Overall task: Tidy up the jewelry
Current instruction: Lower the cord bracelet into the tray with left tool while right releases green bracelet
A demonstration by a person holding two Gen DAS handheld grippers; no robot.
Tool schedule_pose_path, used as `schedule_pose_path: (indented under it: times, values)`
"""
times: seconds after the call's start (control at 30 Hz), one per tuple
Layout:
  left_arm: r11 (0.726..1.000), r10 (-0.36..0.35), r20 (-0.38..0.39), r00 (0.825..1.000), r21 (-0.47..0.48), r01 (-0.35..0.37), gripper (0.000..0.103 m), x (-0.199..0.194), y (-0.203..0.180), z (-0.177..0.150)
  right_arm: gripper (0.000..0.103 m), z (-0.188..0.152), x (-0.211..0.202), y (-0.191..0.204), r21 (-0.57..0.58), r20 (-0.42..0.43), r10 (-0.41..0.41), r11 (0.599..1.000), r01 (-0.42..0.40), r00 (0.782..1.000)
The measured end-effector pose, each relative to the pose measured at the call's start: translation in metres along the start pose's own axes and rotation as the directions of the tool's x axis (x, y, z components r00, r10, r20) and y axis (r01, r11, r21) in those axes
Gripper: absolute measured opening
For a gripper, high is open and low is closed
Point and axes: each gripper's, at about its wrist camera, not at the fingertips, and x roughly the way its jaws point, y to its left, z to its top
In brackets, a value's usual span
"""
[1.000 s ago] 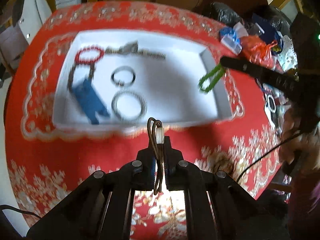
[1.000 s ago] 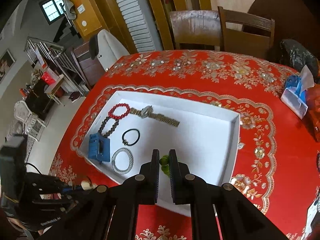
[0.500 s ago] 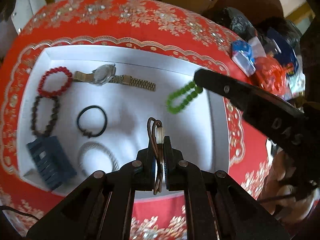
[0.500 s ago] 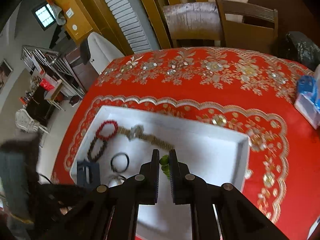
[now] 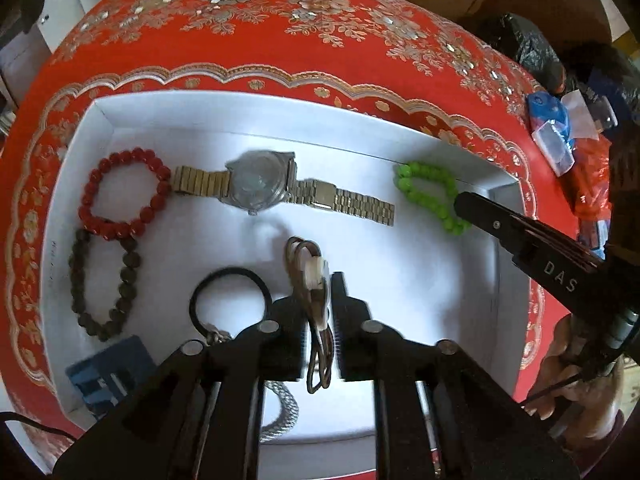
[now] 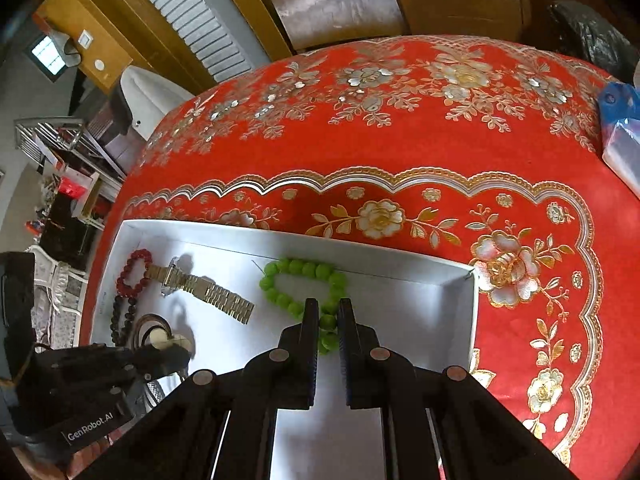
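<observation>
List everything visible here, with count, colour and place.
white tray: 1, on red tablecloth
red bead bracelet: 1, tray's far left
dark bead bracelet: 1, below the red one
gold watch: 1, tray middle
black band: 1, near left
blue clip: 1, near-left corner
green bead bracelet: 1, pinched by right gripper
brown cord loop: 1, between left gripper fingers, jaws opening
</observation>
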Motion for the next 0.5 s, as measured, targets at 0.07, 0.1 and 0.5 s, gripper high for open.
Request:
schedule_pose_path:
  times: [0.07, 0.1, 0.5]
  values:
    - [1.000, -0.013, 0.003, 1.000, -0.002, 0.013, 0.043, -0.002, 0.002, 0.000, 0.015, 0.000, -0.002, 0.000, -0.002, 0.006, -0.019, 1.000, 0.019, 1.000]
    - [1.000, -0.022, 0.010, 1.000, -0.006, 0.022, 0.044, -0.003, 0.004, 0.000, 0.028, -0.001, -0.006, -0.001, 0.001, 0.016, -0.034, 0.999, 0.034, 0.999]
    - [0.997, 0.055, 0.131, 0.990, 0.043, -0.061, 0.053, -0.048, 0.002, -0.016, 0.044, -0.035, -0.057, 0.015, 0.037, 0.079, -0.069, 0.997, 0.066, 0.995]
